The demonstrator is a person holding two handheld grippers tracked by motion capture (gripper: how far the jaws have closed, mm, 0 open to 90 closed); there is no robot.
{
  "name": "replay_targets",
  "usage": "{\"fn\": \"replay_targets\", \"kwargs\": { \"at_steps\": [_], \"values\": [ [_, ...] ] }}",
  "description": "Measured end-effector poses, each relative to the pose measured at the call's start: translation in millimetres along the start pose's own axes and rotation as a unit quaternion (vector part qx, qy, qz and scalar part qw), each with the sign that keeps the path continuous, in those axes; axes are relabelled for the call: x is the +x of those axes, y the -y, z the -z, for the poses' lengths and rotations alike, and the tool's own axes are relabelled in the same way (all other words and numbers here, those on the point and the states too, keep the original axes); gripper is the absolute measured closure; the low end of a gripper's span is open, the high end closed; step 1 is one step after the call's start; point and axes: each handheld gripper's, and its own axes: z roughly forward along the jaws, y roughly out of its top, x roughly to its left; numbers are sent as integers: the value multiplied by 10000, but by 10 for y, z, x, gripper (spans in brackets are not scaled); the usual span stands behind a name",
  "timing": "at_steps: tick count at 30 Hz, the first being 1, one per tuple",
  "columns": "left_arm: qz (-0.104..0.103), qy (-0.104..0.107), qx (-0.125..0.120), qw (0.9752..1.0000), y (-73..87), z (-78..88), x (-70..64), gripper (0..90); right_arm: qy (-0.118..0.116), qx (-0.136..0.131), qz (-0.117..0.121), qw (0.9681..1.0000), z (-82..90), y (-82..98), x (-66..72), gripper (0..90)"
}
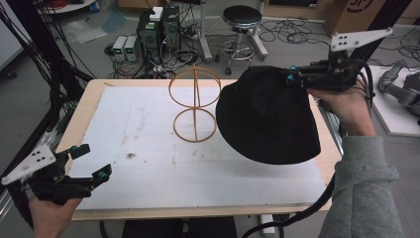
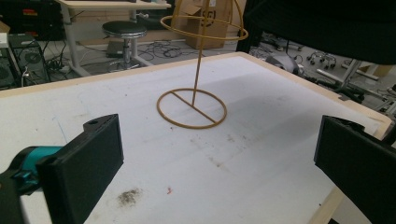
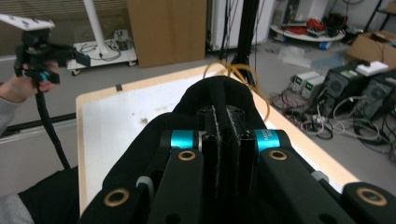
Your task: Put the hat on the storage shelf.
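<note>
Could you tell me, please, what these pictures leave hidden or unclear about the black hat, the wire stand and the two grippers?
- High view: the black fabric hat covers the table's right rear part.
- Left gripper view: the gold wire hat stand has its top cut off by the upper edge; the left gripper is open.
- Right gripper view: the right gripper pinches the brim, and the hat hides most of the stand.
</note>
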Motion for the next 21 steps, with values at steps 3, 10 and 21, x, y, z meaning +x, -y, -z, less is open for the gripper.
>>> {"fn": "replay_targets", "kwargs": {
  "at_steps": [3,10,21],
  "values": [
    [2,11,-11,10000,-2,2,-2,17,-66,-31,43,10000,-15,-93,-7,864],
    [39,67,-12,10000,2,-20,-17,17,-324,-287,326,9985,-140,-441,-39,864],
    [129,4,-56,9999,19,67,41,17,-605,-302,415,9968,-658,-799,-195,863]
  ]
}}
